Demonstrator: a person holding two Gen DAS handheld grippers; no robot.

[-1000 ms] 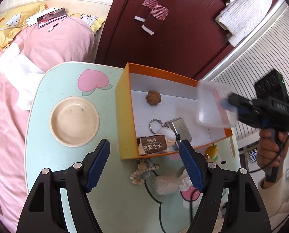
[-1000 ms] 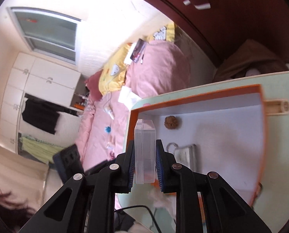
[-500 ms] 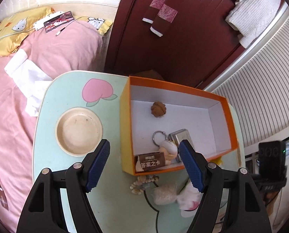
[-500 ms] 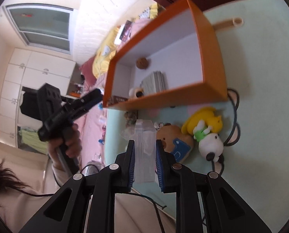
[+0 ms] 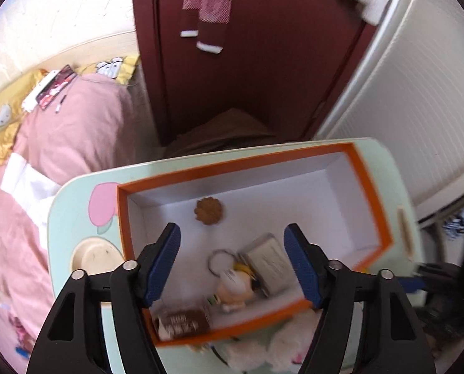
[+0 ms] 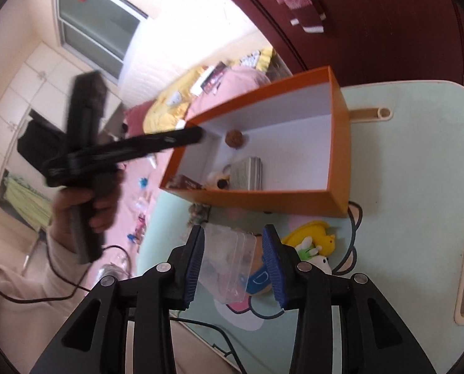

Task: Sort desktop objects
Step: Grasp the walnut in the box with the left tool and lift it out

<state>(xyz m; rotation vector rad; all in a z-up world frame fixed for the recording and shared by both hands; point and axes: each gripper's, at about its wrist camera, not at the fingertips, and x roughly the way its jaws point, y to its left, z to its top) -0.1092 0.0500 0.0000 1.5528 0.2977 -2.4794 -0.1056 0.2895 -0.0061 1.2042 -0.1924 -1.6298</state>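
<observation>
Sorting the loose things into the orange box [image 6: 336, 155] is the job, and at this moment we have the right gripper [image 6: 233, 263] low over the near part of the tabletop [image 6: 419, 162], its blue fingers [image 6: 271, 258] opening around the clear plastic case [image 6: 232, 261]. The case sits tilted between the pads with a gap showing on both sides, so we judge it is being let go here, outside the box, just near of the box's orange wall and beside the yellow plush toy [image 6: 314, 240] and the white plush toy [image 6: 317, 261]. Why it goes down on the tabletop and not in the box we cannot tell; perhaps it is being kept as a separate group. Our left gripper [image 5: 232, 265] hangs above the box and points steeply down into it, its fingers [image 5: 163, 265] closing but with nothing pressed between them; they frame the key ring [image 5: 221, 260], the small metal tin [image 5: 268, 257] and the little figure [image 5: 233, 288] lying on the white floor. These already lie bunched at the near left end, with the brown card pack [image 5: 183, 322] in the corner and the walnut-like ball [image 5: 208, 210] farther back, which leaves the right half bare for more. The cream bowl [image 5: 91, 257] stands on the tabletop just left of the box.
</observation>
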